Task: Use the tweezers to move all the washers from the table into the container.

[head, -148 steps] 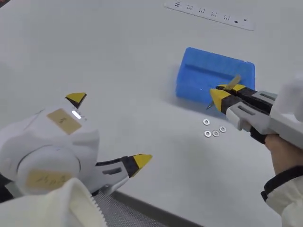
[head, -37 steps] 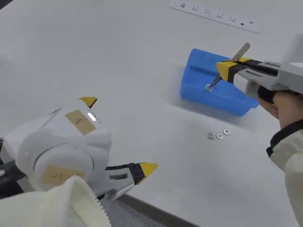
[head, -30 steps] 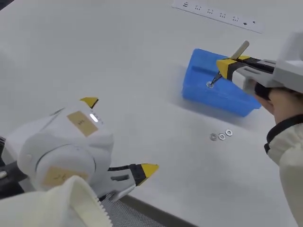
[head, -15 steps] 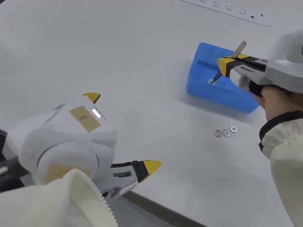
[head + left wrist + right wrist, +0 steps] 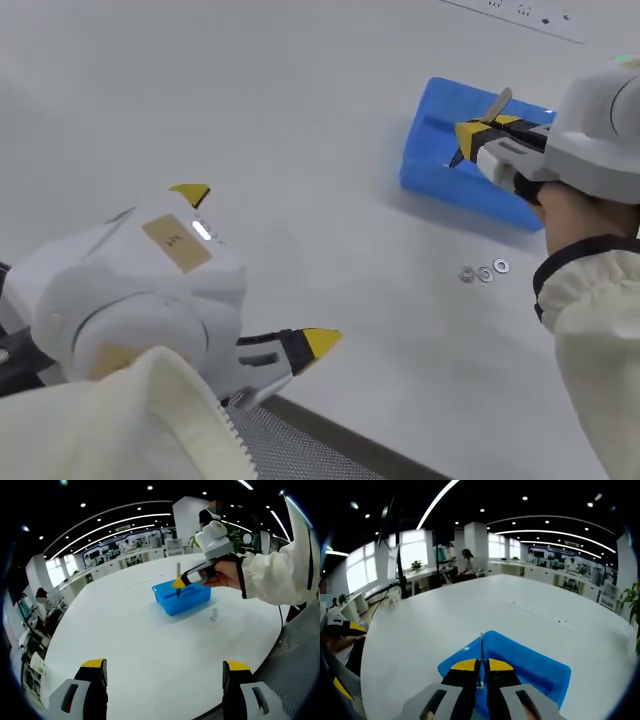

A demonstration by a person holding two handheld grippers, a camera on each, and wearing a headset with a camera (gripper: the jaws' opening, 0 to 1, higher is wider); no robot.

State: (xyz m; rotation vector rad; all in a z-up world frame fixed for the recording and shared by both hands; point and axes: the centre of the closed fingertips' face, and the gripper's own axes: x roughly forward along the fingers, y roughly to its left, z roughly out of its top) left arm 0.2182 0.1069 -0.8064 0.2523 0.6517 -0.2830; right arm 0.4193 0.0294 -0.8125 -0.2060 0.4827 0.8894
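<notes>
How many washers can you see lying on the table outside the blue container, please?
3: one washer, a second and a third, in a row on the table near the blue container. Others inside may be hidden.

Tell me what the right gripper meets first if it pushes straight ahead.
Probably the blue plastic container: the thin metal tweezers clamped in the right gripper point down into it, though depth is unclear.

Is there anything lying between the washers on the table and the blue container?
Nothing visible does. The three washers lie in a row on bare table, on the person's side of the container and apart from its near wall. The right claw, shut on the tweezers, is over the container, not in that gap.
</notes>
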